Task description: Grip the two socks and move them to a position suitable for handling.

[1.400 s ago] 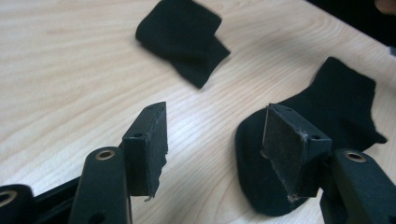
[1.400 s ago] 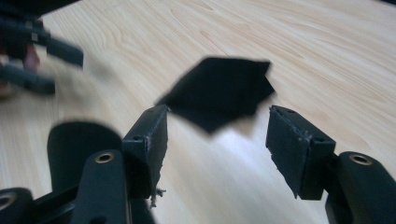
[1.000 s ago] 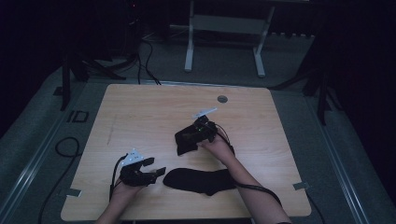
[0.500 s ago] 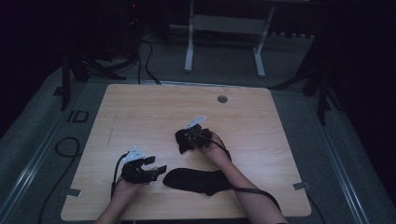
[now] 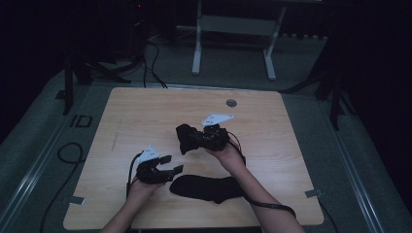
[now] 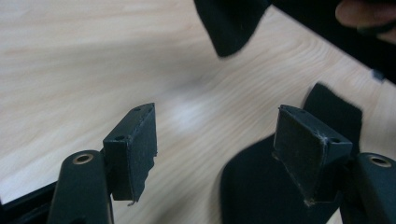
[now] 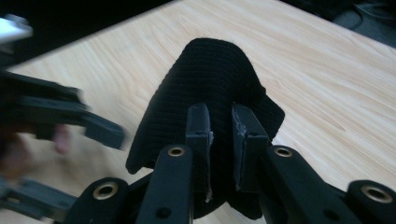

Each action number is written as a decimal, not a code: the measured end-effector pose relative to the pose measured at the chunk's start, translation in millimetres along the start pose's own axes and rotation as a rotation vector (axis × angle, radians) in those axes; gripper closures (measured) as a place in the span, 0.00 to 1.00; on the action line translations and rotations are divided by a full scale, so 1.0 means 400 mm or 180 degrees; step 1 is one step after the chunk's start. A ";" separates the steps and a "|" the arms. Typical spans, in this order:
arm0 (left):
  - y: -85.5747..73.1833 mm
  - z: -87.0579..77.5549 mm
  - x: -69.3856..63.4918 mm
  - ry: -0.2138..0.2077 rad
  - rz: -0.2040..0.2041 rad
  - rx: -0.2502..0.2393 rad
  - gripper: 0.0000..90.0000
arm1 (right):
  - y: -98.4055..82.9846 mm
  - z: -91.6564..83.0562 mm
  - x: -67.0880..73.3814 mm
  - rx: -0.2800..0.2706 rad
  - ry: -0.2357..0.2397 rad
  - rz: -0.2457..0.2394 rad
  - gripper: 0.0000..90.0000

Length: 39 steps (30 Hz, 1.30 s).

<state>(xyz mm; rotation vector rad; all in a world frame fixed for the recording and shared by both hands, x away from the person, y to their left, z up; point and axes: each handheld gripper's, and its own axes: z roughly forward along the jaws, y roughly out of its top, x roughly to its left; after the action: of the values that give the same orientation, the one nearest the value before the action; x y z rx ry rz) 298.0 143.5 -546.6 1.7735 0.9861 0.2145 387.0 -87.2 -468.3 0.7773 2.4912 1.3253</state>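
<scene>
While my right claw (image 5: 187, 141) has just been closing and now pinches one black sock (image 5: 183, 138) held above the wooden table (image 5: 145, 111) in the high view, my left claw (image 5: 172, 165) hovers spread beside the second sock (image 5: 206, 188) lying flat. Along my left claw (image 6: 219, 140), the pads stand apart over bare wood, with that flat sock's edge just under one. Along my right claw (image 7: 219, 126), both pads press into the held sock's (image 7: 215, 79) knit.
</scene>
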 end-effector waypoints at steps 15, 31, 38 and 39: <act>0.075 0.066 -0.038 -0.0094 0.0195 -0.0354 0.75 | -0.002 -0.047 0.013 -0.0109 0.0044 -0.0055 0.87; 0.087 0.052 -0.048 0.0426 0.0485 0.0089 0.95 | -0.058 -0.076 -0.029 0.0014 0.0004 -0.0006 0.92; 0.085 0.043 -0.055 0.0483 0.0576 0.0088 0.94 | -0.057 -0.090 -0.019 0.0006 0.0018 -0.0077 0.93; 0.084 0.041 -0.055 0.0428 0.0564 0.0058 0.94 | -0.058 -0.090 -0.022 0.0028 0.0045 -0.0056 0.93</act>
<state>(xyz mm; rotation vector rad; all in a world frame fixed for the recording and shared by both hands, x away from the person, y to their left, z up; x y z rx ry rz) 310.5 112.8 -518.5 1.8838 0.9275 0.4427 371.1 -127.8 -467.1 0.7487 2.5106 1.3194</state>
